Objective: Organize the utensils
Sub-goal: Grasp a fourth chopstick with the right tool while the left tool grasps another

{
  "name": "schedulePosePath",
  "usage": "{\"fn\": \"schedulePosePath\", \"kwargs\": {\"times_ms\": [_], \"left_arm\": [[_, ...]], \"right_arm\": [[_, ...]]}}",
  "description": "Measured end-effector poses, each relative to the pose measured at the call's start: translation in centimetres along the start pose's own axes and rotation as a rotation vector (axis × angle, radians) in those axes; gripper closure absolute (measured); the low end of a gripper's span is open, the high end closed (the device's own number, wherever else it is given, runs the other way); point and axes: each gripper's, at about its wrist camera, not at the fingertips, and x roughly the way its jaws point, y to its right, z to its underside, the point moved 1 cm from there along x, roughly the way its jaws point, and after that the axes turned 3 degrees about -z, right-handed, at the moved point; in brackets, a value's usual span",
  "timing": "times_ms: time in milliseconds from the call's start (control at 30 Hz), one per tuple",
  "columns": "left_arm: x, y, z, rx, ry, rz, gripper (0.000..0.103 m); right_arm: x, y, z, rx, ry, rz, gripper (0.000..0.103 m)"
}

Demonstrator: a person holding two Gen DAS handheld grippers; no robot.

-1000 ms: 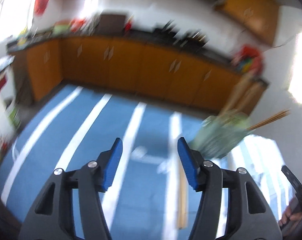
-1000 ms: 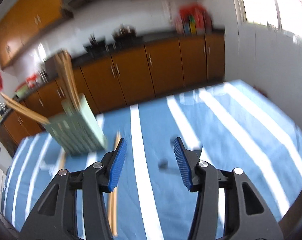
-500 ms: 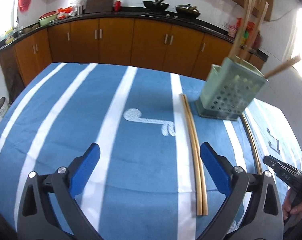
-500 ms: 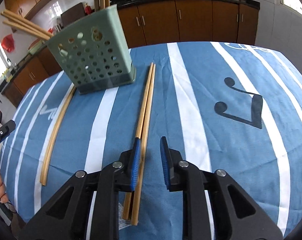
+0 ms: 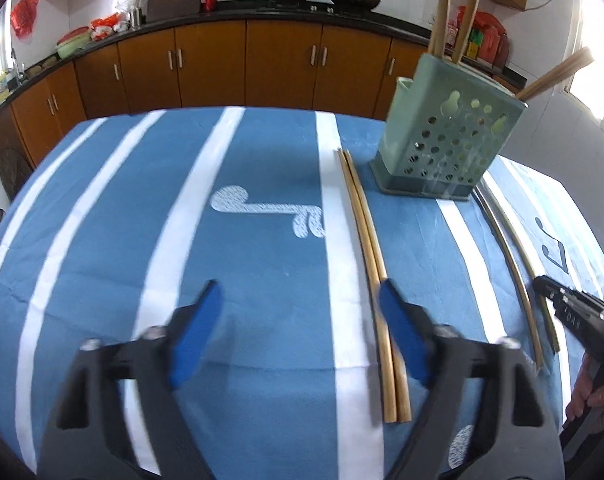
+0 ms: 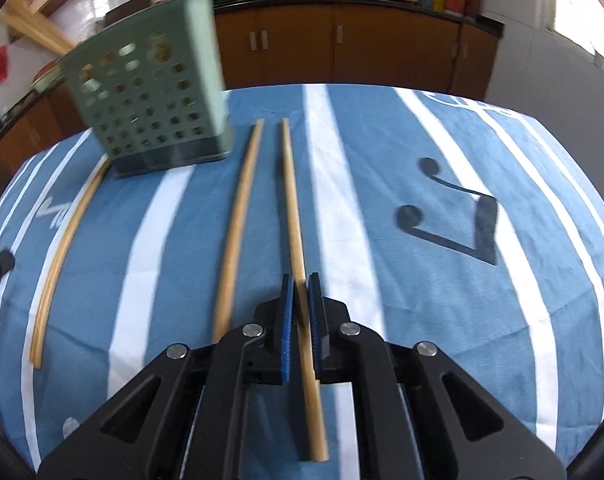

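Clamping one long pale wooden chopstick [image 6: 297, 240] near its blunt end, the right gripper [image 6: 300, 312] probably means to tip it into the perforated green plastic holder [image 6: 149, 96] at upper left of its view. Its mate [image 6: 239, 220] lies apart on the blue striped desk [image 6: 442, 152]. Spread wide and empty, the left gripper [image 5: 297, 312] hovers beside another pair [image 5: 372, 264]. Motion blur softens the holder; sticks standing inside run off the frame.

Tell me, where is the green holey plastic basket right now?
In the right wrist view, the green perforated plastic utensil basket stands upright on the blue striped tablecloth, far left, just beyond the loose wooden chopstick.
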Motion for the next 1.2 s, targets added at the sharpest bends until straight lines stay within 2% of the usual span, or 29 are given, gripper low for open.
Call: {"fn": "schedulePosePath", "kwargs": {"times_ms": [67, 267, 700, 767, 900, 967, 1200], "left_arm": [[0.7, 0.5, 0.2, 0.005, -0.023, 0.035, 0.052], [2.2, 2.2, 0.5, 0.055, -0.060, 0.072, 0.072], [2.7, 3.6, 0.6, 0.073, -0.078, 0.110, 0.079], [3.0, 3.9, 0.8, 0.093, -0.080, 0.090, 0.084], [3.3, 4.2, 0.7, 0.092, -0.070, 0.061, 0.088], [3.5, 4.2, 0.6, 0.085, -0.062, 0.038, 0.095], [3.8, 1.1, -0.2, 0.009, -0.060, 0.005, 0.095]], "right_arm": [[0.1, 1.1, -0.3, 0.037, 0.001, 0.011, 0.095], [0.1, 1.8, -0.2, 0.022, 0.007, 0.014, 0.095], [0.0, 1.8, -0.1, 0.017, 0.009, 0.009, 0.095], [0.0, 1.8, -0.1, 0.016, 0.008, 0.009, 0.095], [0.0, 1.8, -0.1, 0.014, 0.008, 0.009, 0.095], [0.1, 1.8, -0.1, 0.013, 0.008, 0.007, 0.095], [0.2, 1.2, -0.4, -0.019, 0.009, -0.014, 0.095]]}}
